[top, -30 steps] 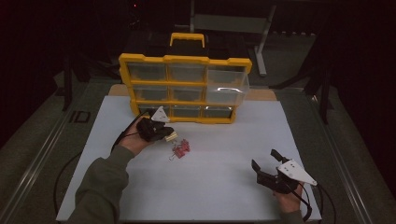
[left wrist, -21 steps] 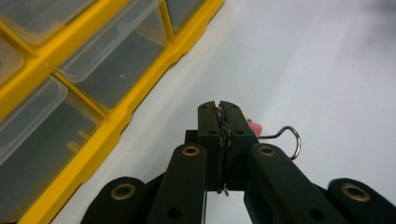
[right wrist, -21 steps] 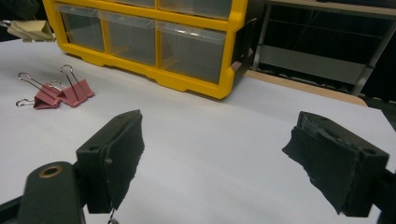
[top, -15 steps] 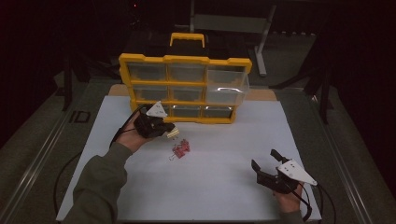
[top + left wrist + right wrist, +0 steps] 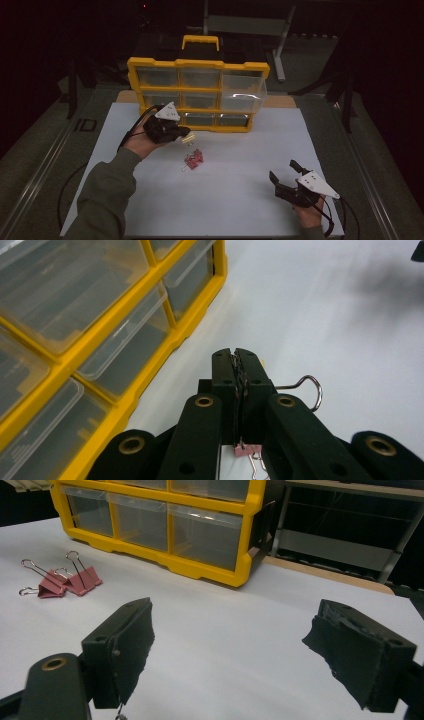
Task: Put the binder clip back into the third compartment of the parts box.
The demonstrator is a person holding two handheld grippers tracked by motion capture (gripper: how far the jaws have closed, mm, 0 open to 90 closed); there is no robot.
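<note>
High view shows our left gripper (image 5: pixel 184 134) with fingers clamped on a wire-handled binder clip (image 5: pixel 305 390) just before the yellow clear-drawered organiser (image 5: pixel 197 95), while our right gripper (image 5: pixel 284 176) waits agape, empty, well apart.

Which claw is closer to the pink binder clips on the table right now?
Left. The left claw is just up-left of the pink binder clips; the right claw sits far off toward the table's near right corner.

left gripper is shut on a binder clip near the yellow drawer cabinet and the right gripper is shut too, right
Not quite. The left gripper is shut on a binder clip by the yellow drawer cabinet, but the right gripper is open: the right gripper view shows its jaws wide apart over the white sheet.
</note>
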